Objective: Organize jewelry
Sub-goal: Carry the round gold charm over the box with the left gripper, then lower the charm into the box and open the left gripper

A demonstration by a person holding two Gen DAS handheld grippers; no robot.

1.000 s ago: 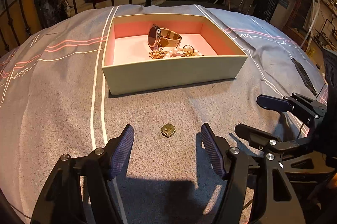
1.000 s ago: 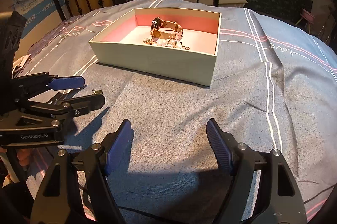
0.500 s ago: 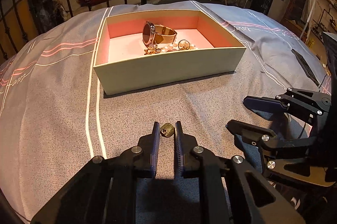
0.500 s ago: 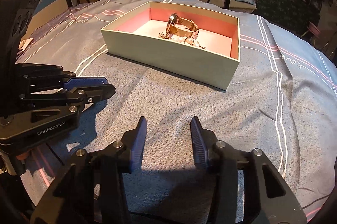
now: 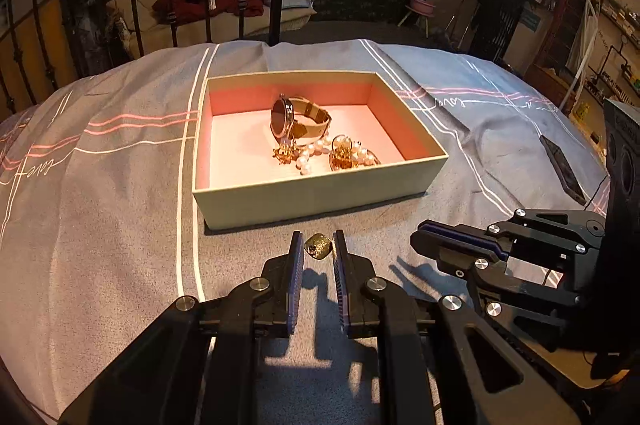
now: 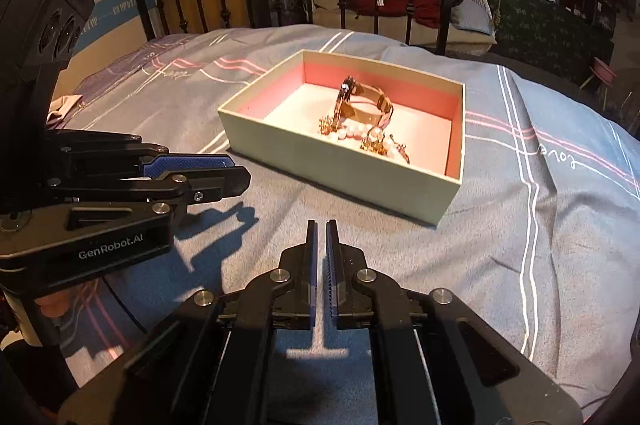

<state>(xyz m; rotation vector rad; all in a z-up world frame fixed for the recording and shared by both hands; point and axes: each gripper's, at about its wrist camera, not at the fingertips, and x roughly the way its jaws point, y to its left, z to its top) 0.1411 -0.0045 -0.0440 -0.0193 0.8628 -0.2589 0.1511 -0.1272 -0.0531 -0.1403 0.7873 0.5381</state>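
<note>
A small gold jewelry piece (image 5: 318, 247) sits between the blue pads of my left gripper (image 5: 318, 239), which is shut on it just above the grey bedcover, in front of the box. The open cream box (image 5: 320, 191) with a pink lining holds a gold watch (image 5: 298, 119), a pearl string (image 5: 316, 149) and other gold pieces. My right gripper (image 6: 320, 229) hovers over the bedcover near the box's corner, its jaws closed to a thin slit with nothing between them. In the right wrist view the left gripper (image 6: 224, 171) shows at the left; the gold piece is hidden there.
A dark phone (image 5: 562, 165) lies on the bedcover at the right. Black iron bed rails (image 5: 136, 5) stand behind the box. The striped bedcover (image 6: 520, 225) spreads around the box on all sides.
Both grippers went from wide open to shut. The left one closed on the gold piece and lifted it slightly toward the box. The right one closed on nothing and rose a little.
</note>
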